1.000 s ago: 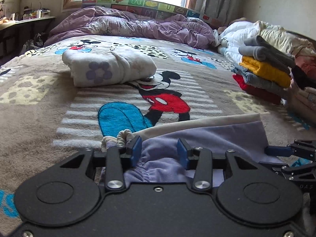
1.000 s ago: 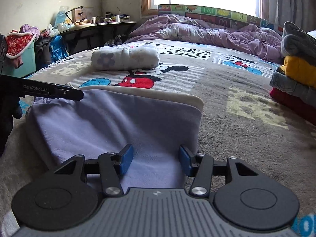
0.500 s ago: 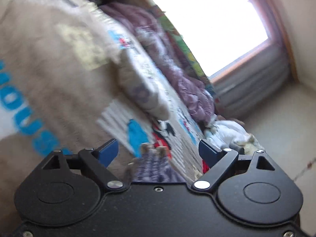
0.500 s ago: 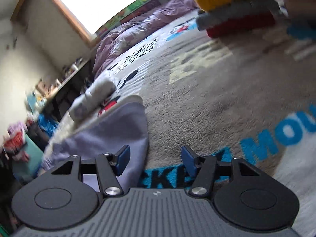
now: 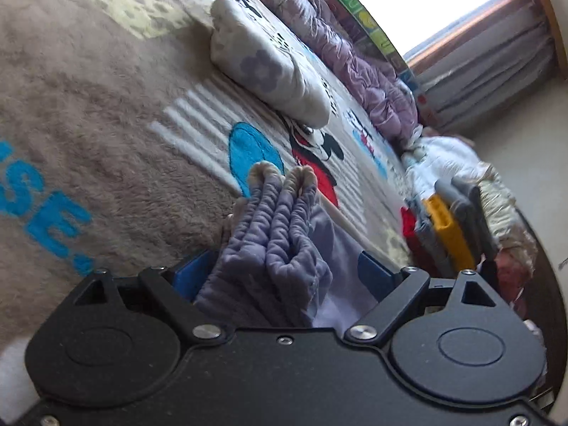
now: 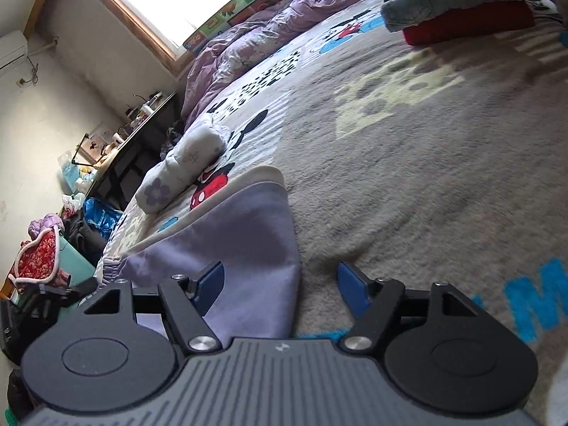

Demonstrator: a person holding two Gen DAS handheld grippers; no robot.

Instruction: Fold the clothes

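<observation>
A folded lilac garment (image 5: 330,245) lies on the Mickey Mouse blanket (image 5: 88,106). Its gathered elastic waistband (image 5: 280,220) bunches up between the fingers of my left gripper (image 5: 284,271). That gripper stands wide open, and its right pad is clear of the cloth. In the right wrist view the same garment (image 6: 248,241) shows its smooth folded corner. My right gripper (image 6: 280,285) straddles that edge with its jaws opening. The cloth lies loose under and beside the left pad (image 6: 209,284). Bare blanket (image 6: 426,177) is in front of the other pad.
A rolled white garment with lilac flowers (image 5: 266,67) (image 6: 184,163) lies farther up the bed. A stack of folded clothes (image 5: 451,234) (image 6: 461,10) sits at the bed's right side. A crumpled purple duvet (image 6: 248,46) lies under the window. A cluttered desk (image 6: 142,124) stands left of the bed.
Both views have rolled sideways. The left jaws, narrow around the waistband before, have spread wide and now frame it again. The right jaws have widened, and the garment has stayed on the bed.
</observation>
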